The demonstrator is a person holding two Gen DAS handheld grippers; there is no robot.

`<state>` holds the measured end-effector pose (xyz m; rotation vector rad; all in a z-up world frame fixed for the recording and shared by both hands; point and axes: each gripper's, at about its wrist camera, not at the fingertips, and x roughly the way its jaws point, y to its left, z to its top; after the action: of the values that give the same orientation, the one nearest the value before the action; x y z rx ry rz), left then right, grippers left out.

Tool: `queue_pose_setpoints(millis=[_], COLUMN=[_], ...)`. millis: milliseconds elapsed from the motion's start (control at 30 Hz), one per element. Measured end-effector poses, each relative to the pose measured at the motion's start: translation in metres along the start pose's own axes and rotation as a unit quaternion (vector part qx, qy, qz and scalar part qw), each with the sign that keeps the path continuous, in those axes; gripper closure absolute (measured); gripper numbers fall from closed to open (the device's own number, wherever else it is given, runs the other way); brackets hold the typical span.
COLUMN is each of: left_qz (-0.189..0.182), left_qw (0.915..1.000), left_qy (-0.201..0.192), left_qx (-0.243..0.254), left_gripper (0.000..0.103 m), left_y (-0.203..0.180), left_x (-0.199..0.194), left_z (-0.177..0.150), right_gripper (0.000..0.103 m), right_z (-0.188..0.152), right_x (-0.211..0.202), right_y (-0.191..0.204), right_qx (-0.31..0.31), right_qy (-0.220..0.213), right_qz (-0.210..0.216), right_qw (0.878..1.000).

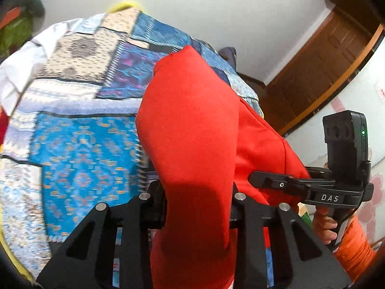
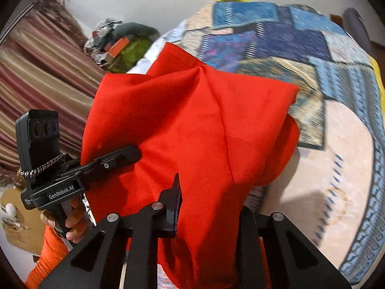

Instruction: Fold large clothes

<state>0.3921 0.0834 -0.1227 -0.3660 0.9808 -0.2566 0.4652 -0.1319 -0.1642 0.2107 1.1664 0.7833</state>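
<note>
While both grippers' fingers clamp red garment (image 1: 192, 130), patchwork bedspread (image 1: 79, 130) lies below, w/ white wall (image 1: 216, 7) behind.

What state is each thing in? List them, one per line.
Red garment: bunched, lifted off the bed, held by both claws.
Left claw: shut on the red garment.
Right claw: shut on the red garment.
Patchwork bedspread: spread flat over the bed.

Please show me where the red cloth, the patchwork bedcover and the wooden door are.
red cloth (image 1: 192, 125): left wrist view, middle of the hanging fold.
patchwork bedcover (image 1: 79, 149): left wrist view, bright blue patch.
wooden door (image 1: 322, 62): left wrist view, brown panel.
</note>
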Motion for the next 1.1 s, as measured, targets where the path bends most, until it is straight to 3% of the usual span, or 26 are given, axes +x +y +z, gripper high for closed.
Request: queue_pose_setpoints(millis=[267, 433, 500, 533, 567, 600, 667, 733, 900, 1033, 1100], left_qz=[0.014, 0.024, 0.044, 0.049, 0.046, 0.041, 0.026, 0.041, 0.12, 0.199, 0.21], left_qw=[0.9985, 0.9916, 0.9872, 0.9863, 0.9864, 0.987, 0.9902, 0.9928, 0.9907, 0.9798, 0.9775], left_qy=[0.011, 0.06, 0.081, 0.086, 0.086, 0.081, 0.061, 0.055, 0.052, 0.019, 0.001], left_qx=[-0.052, -0.112, -0.13, -0.132, -0.132, -0.132, -0.123, -0.098, -0.035, 0.009, 0.023], left_gripper=[0.072, 0.071, 0.065, 0.062, 0.059, 0.057, 0.056, 0.054, 0.041, 0.035, 0.023], left_y=[0.091, 0.166, 0.192, 0.203, 0.211, 0.215, 0.217, 0.21, 0.184, 0.165, 0.155], left_x=[-0.028, -0.001, 0.015, 0.021, 0.023, 0.023, 0.017, 0.017, 0.012, -0.015, -0.034], left_z=[-0.033, -0.062, -0.075, -0.082, -0.087, -0.091, -0.097, -0.102, -0.104, -0.101, -0.107], right_gripper=[0.087, 0.086, 0.086, 0.084, 0.076, 0.068, 0.028, 0.012, 0.012, 0.012, 0.012], right_z=[0.005, -0.003, -0.007, -0.008, -0.008, -0.008, -0.008, -0.01, -0.012, -0.019, -0.024], right_x=[0.08, 0.161, 0.19, 0.198, 0.208, 0.213, 0.223, 0.226, 0.21, 0.163, 0.143], right_y=[0.063, 0.075, 0.076, 0.077, 0.078, 0.079, 0.078, 0.072, 0.063, 0.079, 0.088], right_qx=[-0.034, -0.039, -0.052, -0.058, -0.071, -0.081, -0.105, -0.131, -0.137, -0.175, -0.182], right_qy=[0.051, 0.105, 0.121, 0.123, 0.127, 0.131, 0.128, 0.115, 0.112, 0.054, 0.036], right_qz=[0.01, -0.013, -0.035, -0.044, -0.056, -0.07, -0.121, -0.145, -0.142, -0.187, -0.178], right_qw=[0.998, 0.994, 0.991, 0.99, 0.988, 0.986, 0.979, 0.974, 0.974, 0.965, 0.966])
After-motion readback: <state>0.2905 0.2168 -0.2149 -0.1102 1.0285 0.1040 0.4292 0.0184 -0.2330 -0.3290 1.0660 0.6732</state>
